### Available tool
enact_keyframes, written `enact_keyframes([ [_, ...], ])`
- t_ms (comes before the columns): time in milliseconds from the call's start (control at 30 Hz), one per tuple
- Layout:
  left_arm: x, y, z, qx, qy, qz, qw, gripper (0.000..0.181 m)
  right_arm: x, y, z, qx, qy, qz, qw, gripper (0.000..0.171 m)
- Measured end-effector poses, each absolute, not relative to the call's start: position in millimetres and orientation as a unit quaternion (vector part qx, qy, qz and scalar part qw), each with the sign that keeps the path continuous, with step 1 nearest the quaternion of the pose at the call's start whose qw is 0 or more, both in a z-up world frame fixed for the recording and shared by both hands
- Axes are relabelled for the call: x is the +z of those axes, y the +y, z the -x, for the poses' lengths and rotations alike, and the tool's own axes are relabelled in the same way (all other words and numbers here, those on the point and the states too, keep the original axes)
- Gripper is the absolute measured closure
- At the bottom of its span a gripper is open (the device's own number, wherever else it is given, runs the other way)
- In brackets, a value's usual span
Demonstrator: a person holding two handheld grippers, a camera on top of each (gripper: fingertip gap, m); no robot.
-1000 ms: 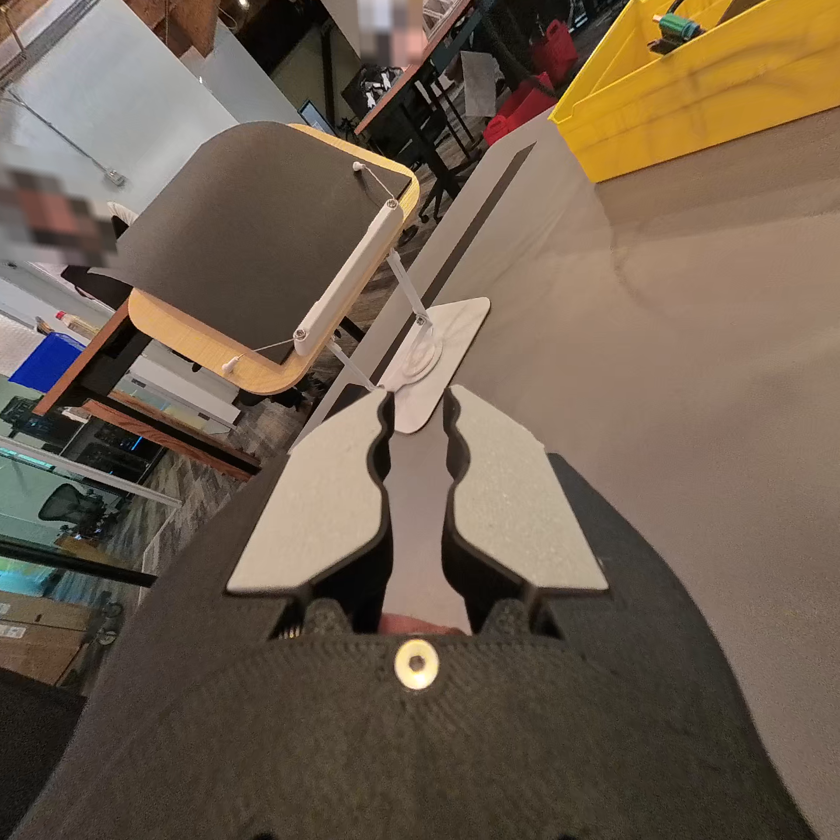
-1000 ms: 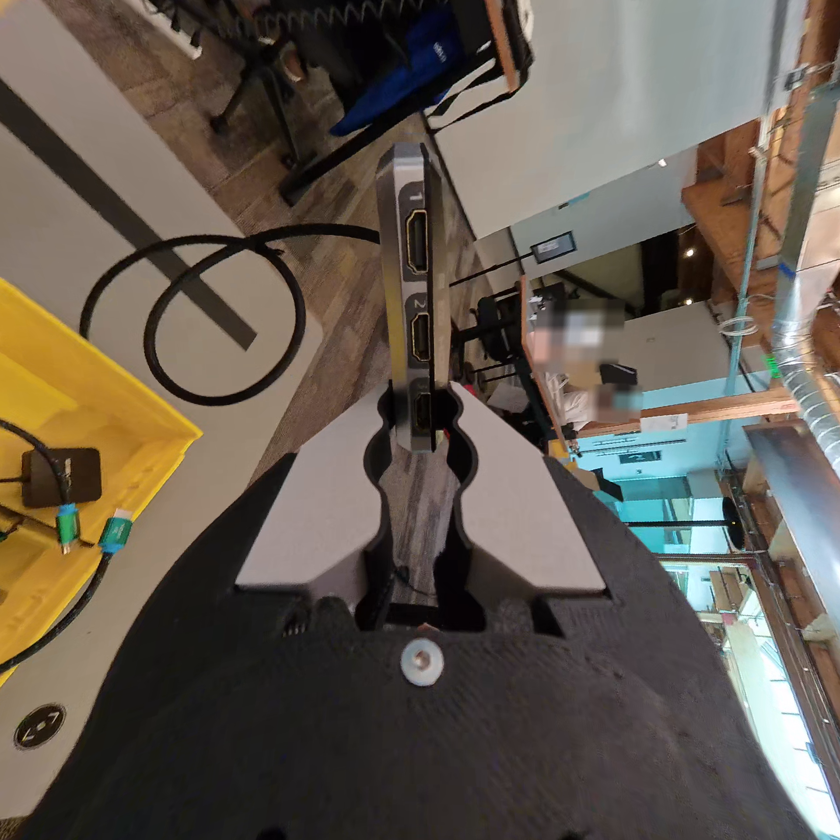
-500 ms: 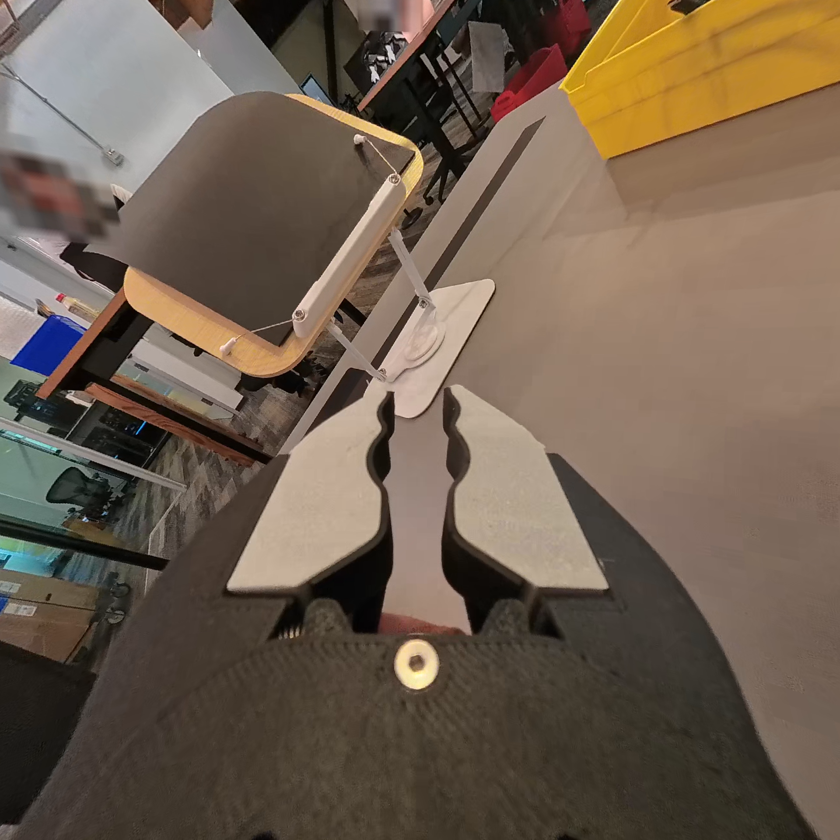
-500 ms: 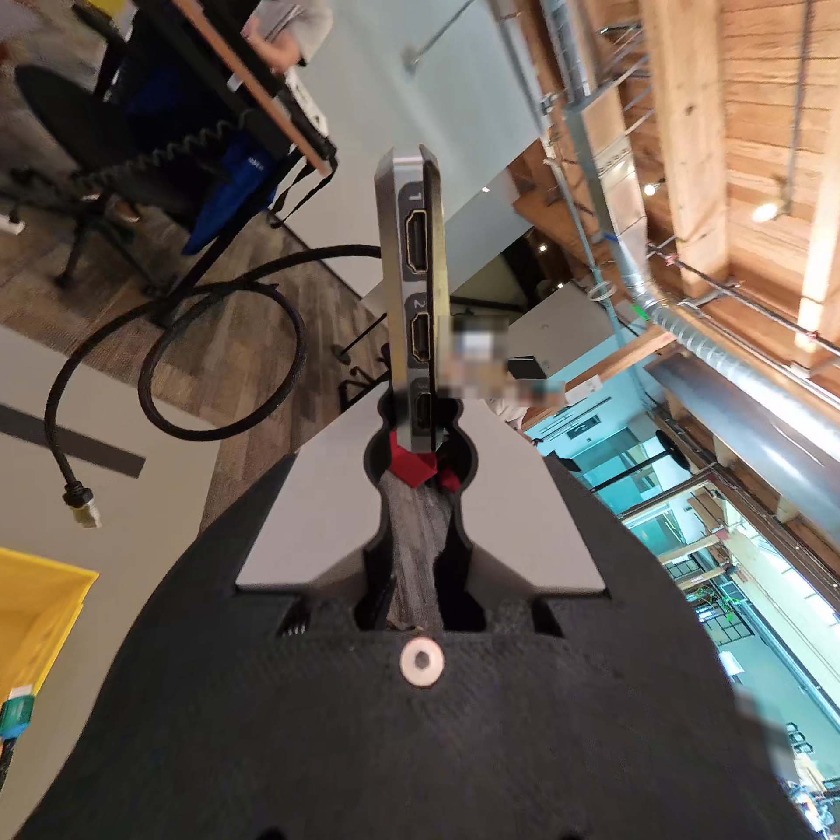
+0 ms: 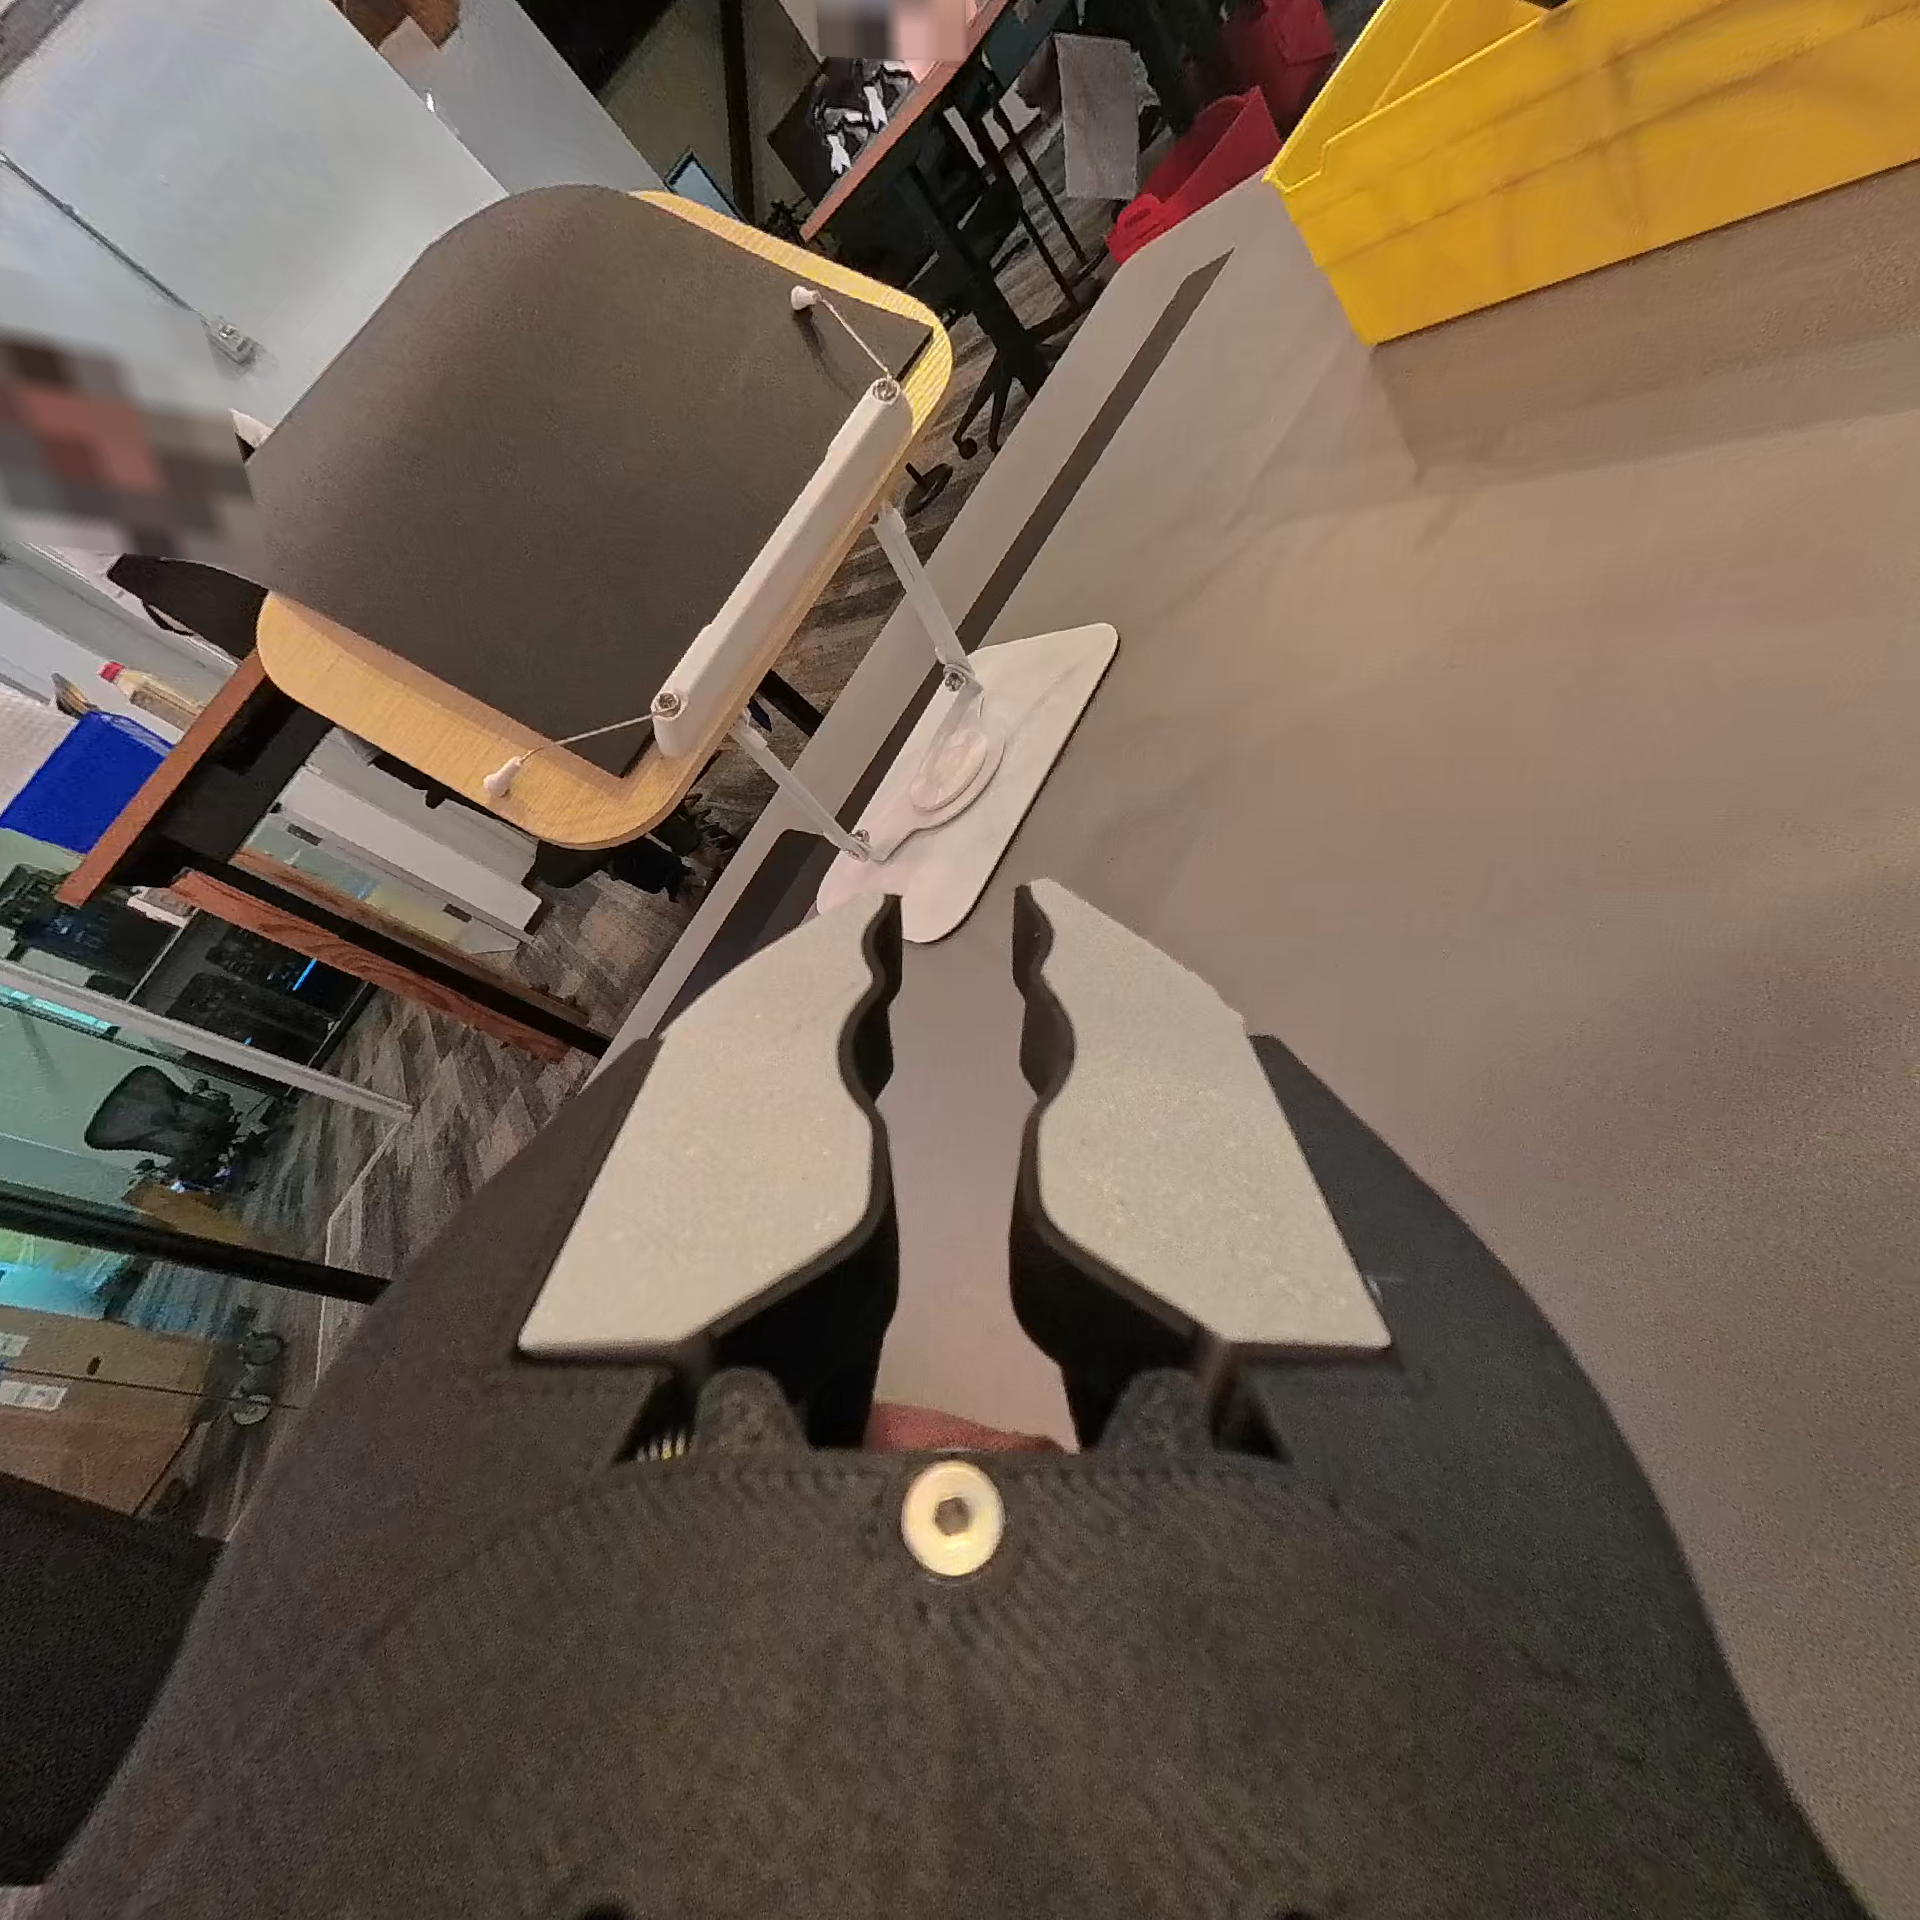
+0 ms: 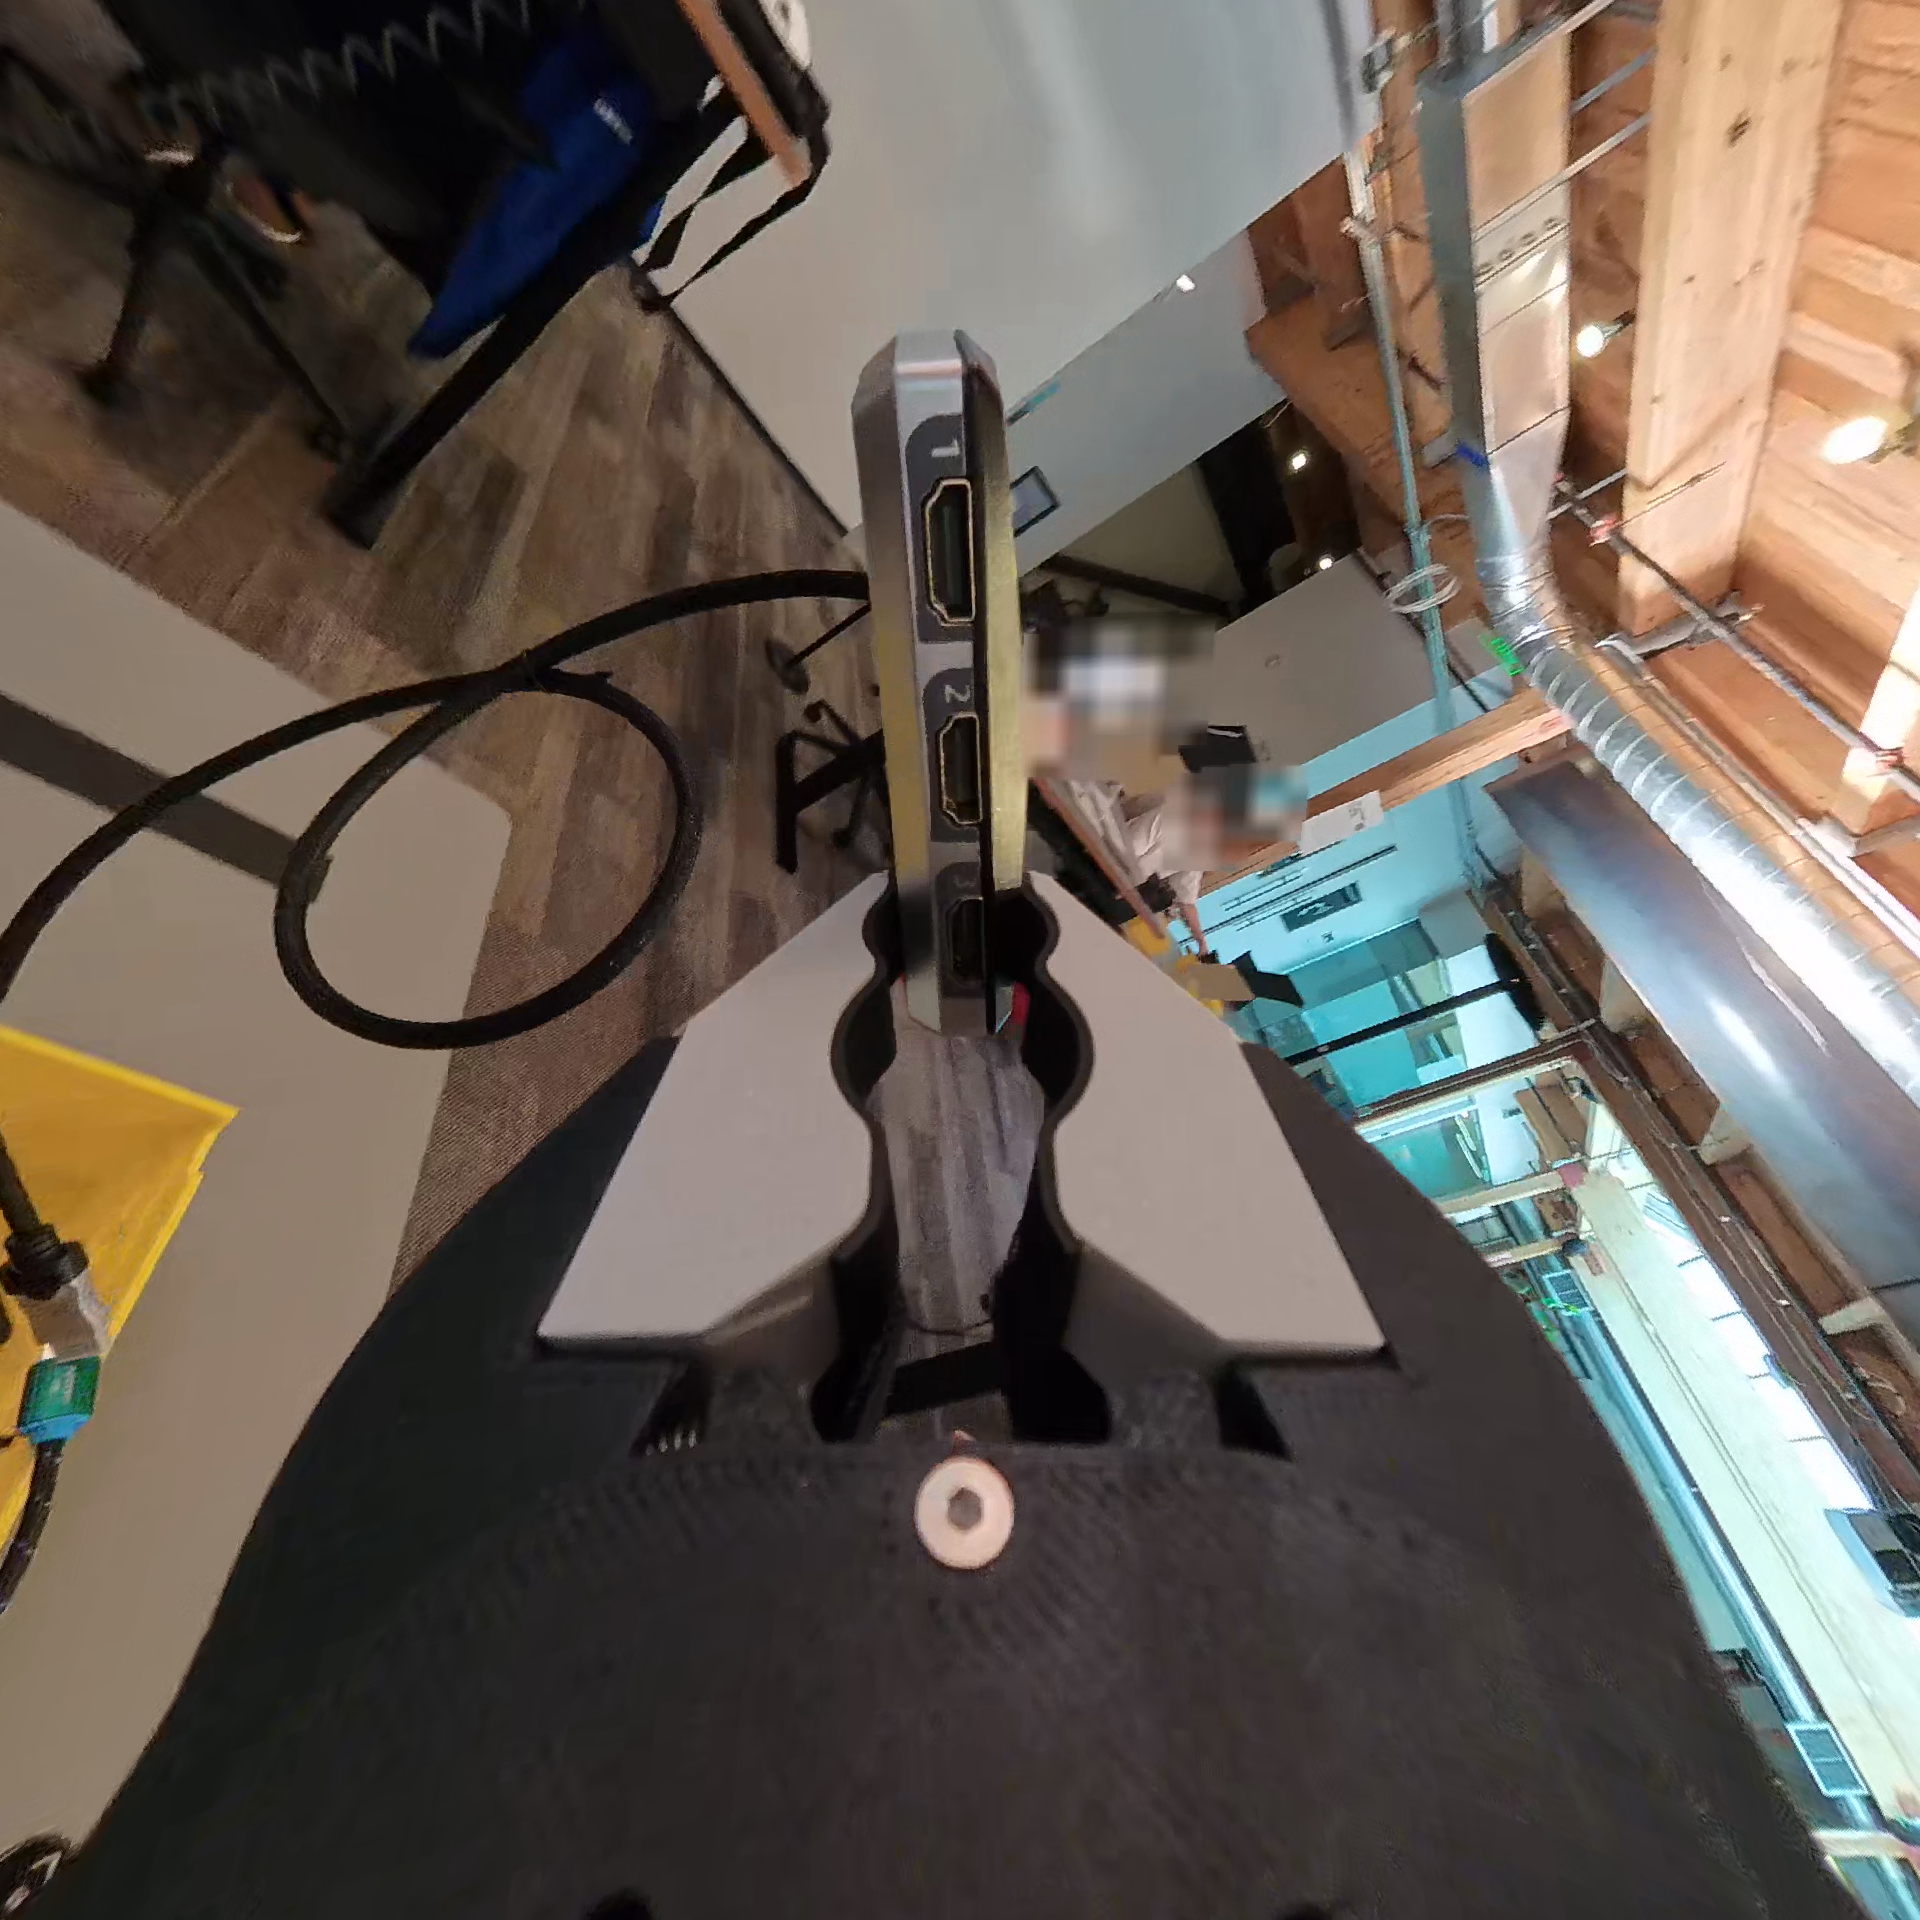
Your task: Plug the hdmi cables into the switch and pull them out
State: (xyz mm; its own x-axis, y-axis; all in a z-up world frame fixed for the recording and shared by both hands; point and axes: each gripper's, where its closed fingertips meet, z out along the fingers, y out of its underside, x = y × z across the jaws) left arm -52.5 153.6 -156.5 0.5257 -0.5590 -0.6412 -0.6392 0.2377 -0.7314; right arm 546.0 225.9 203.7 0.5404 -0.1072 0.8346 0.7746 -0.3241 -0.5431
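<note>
While the left gripper (image 5: 954, 914) hovers over the grey table (image 5: 1507, 831) with jaws parted and empty, a white stand (image 5: 966, 769) lies just ahead and a yellow bin (image 5: 1558, 177) sits farther off. In the right wrist view, the right gripper (image 6: 956, 935) clamps the grey switch (image 6: 925, 665) edge-on, ports empty; its black cable (image 6: 499, 831) loops above the table, plug (image 6: 57, 1309) over the bin holding a green-tipped cable (image 6: 57, 1403).

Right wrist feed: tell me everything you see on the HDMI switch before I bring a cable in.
The HDMI switch is a slim grey slab that looks like metal, with a dark face panel. It stands on end, held off the table, its lower end pinched between the fingers of the right hand-held gripper. Three ports run in a column along the edge facing the camera; all are empty, the lowest partly between the fingertips. A black braided cable leaves its far side and loops leftward.
</note>
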Motion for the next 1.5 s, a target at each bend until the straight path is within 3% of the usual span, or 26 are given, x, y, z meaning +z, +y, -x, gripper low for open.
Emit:
enact_keyframes([
  [167,-158,153,54,0.032,0.483,0.621,0.616,0.162,149,237,-544,-0.366,-0.256,0.733,0.512,0.154],
  [533,-169,151,47,0.028,0.499,0.621,0.604,0.162,-26,265,-532,-0.305,-0.397,0.792,0.349,0.154],
  [733,-169,150,49,0.032,0.502,0.619,0.603,0.162,-93,277,-538,-0.287,-0.414,0.801,0.322,0.154],
  [1000,-171,152,51,0.036,0.501,0.621,0.602,0.162,-142,251,-520,-0.228,-0.440,0.813,0.306,0.154],
  [1500,-173,150,44,0.043,0.514,0.613,0.599,0.161,-209,255,-502,-0.149,-0.528,0.835,0.047,0.147],
])
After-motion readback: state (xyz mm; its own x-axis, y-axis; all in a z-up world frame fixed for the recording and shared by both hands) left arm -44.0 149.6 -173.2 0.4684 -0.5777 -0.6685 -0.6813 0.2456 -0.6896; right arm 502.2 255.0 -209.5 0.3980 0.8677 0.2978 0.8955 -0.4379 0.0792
